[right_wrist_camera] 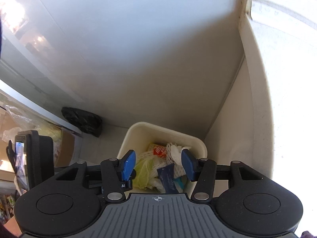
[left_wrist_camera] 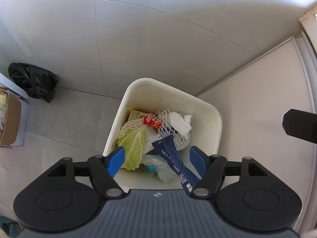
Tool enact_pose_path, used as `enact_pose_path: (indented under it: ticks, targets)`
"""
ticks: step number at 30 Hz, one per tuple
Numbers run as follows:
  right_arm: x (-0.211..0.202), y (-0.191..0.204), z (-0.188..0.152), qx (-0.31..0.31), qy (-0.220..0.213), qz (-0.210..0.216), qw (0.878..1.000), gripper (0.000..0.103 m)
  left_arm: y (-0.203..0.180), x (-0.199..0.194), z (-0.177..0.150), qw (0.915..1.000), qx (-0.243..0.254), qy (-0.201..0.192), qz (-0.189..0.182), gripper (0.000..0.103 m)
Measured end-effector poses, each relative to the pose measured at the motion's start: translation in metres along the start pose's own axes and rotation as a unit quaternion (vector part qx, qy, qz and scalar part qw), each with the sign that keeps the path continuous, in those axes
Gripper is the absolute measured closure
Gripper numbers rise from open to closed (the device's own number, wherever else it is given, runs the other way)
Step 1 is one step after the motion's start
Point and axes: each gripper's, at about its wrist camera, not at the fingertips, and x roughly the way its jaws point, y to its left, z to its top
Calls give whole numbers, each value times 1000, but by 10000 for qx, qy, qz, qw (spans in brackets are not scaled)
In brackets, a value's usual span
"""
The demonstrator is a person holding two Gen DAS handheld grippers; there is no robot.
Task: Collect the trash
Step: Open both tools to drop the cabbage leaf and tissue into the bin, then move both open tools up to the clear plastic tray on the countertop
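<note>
Both tongs hang over the cream bin (left_wrist_camera: 216, 119) pointing down into it. Left gripper (left_wrist_camera: 158, 161) is spread wide, nothing pinched; the dark blue wrapper (left_wrist_camera: 174, 158) sits loose between the pads, leaning by the right one. Right gripper (right_wrist_camera: 158, 165) is about half open and empty too. Below: cabbage leaf (left_wrist_camera: 132, 144), foam netting (left_wrist_camera: 178, 129), red packet (left_wrist_camera: 152, 120). Bin's tucked into a wall corner, open floor to its left, black bag (left_wrist_camera: 32, 81) well apart

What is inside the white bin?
The white bin holds a cabbage leaf, foam nets, tissue, a red wrapper and a blue packet; its bottom is covered.
</note>
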Motion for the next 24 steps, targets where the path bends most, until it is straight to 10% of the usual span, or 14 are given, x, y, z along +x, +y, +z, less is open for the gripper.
enact_pose_path:
  ticks: [13,24]
  targets:
    - [-86,-17,-20,-17,-1060,94,9943,37,-13,-63,5,9980,206,-460,-370,20]
    - [-176,-107,-46,1074,-2169,-351,9696,37,-102,-138,12,9806,1130,-1042,-1220,19]
